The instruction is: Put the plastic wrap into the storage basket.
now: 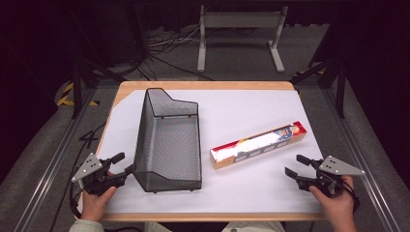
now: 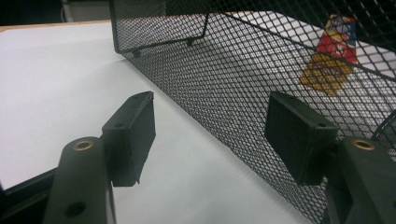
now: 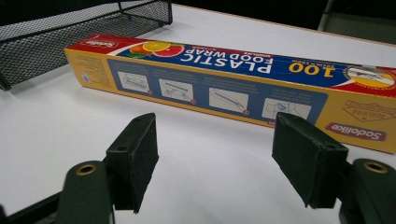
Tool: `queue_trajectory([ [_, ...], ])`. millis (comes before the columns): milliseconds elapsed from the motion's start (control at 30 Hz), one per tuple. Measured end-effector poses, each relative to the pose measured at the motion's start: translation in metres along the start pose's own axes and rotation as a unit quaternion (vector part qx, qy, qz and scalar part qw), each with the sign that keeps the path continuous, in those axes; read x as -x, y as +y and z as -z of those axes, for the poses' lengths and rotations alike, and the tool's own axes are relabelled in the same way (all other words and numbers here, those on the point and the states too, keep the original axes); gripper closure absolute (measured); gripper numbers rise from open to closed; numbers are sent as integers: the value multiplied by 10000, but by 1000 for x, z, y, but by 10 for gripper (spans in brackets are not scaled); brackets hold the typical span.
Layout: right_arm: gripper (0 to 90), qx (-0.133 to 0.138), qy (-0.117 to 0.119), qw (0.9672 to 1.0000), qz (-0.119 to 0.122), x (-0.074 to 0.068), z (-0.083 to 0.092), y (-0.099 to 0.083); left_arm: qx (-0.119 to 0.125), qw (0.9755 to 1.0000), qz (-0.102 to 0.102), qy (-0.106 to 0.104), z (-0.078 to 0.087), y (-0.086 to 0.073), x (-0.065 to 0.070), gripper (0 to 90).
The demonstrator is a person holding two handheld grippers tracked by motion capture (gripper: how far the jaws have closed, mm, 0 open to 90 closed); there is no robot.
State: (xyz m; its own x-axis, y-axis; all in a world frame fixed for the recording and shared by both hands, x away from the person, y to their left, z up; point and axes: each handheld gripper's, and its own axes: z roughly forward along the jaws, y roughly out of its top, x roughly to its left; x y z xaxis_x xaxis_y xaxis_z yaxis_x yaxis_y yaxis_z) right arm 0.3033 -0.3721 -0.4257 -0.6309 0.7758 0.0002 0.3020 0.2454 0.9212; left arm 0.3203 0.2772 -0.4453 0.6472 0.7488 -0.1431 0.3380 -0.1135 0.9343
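Observation:
A long box of plastic food wrap [image 1: 258, 145] [image 3: 243, 79] lies flat on the white sheet, angled from near centre toward the far right. A black wire-mesh basket [image 1: 167, 140] [image 2: 243, 79] stands empty to its left. My left gripper [image 1: 121, 163] [image 2: 210, 135] is open at the basket's near left corner, one jaw close to the mesh wall, nothing between the jaws. My right gripper [image 1: 296, 165] [image 3: 215, 158] is open a short way in front of the box's right half, apart from it, holding nothing. Through the mesh the box [image 2: 332, 51] shows faintly.
The white sheet [image 1: 241, 106] covers a wooden table [image 1: 203, 85] with rails on both sides. A metal stand [image 1: 239, 34] and cables lie on the floor beyond the far edge. A hand [image 1: 94, 203] [image 1: 338, 205] holds each gripper near the front edge.

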Motion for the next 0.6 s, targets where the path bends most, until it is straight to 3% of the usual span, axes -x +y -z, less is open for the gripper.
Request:
queue_trajectory([
  [333, 356, 69, 211, 9997, 49, -2, 0, 7, -76, 9998, 118, 135, 3, 0, 2, 337],
  [400, 359, 51, 309, 9995, 70, -5, -3, 11, -81, 9998, 132, 147, 4, 0, 2, 334],
  [500, 447, -155, 449, 9985, 287, -10, -9, 19, -80, 9997, 162, 161, 5, 0, 2, 332],
  [600, 467, -218, 728, 9966, 323, -18, -17, 29, -82, 9996, 198, 195, 6, 0, 3, 331],
])
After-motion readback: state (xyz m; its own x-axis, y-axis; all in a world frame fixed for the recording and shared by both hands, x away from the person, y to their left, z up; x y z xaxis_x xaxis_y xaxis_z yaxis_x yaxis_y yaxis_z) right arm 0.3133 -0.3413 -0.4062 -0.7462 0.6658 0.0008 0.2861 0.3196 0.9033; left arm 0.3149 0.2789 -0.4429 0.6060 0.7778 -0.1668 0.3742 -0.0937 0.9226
